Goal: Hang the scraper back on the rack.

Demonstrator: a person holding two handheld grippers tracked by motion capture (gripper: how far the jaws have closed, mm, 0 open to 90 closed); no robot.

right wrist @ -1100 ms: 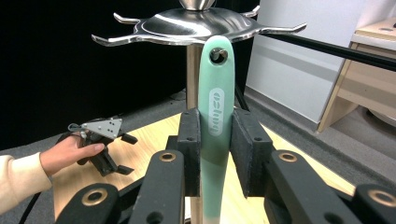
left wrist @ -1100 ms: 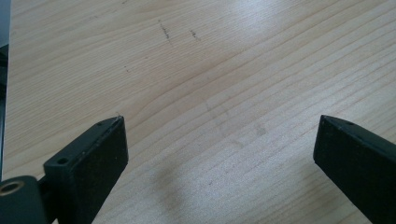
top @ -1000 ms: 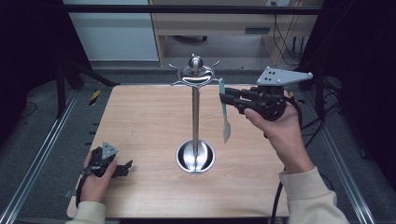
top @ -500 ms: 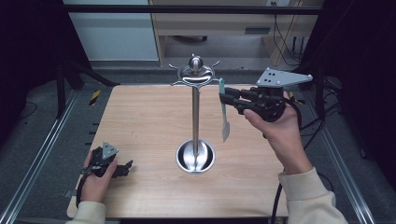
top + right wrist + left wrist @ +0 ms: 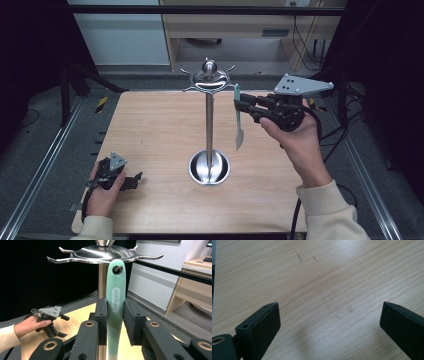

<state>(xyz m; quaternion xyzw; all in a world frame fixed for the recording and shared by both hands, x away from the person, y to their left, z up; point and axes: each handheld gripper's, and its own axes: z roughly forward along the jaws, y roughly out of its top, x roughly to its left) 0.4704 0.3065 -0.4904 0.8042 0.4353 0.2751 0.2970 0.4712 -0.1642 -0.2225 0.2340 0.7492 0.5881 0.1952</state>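
In the high view the right gripper (image 5: 244, 107) held a mint-handled utensil (image 5: 238, 120) upright beside the stand (image 5: 209, 120), above the tabletop (image 5: 150, 130); the left gripper (image 5: 131, 180) rested near its front left corner. In the left gripper view its jaws stood wide over bare wood. In the right gripper view the handle's hole (image 5: 117, 269) sat at a hook tip (image 5: 121, 268), so a slight misalignment could, I judged, let the utensil miss the hook and drop.

**Setting: laboratory recording bay**

Light wooden table (image 5: 150, 130) on aluminium rail frame (image 5: 42, 170); black curtains (image 5: 30, 45) left and right; loose cables (image 5: 305, 35) on grey floor; beige desk (image 5: 240, 22) at far side.
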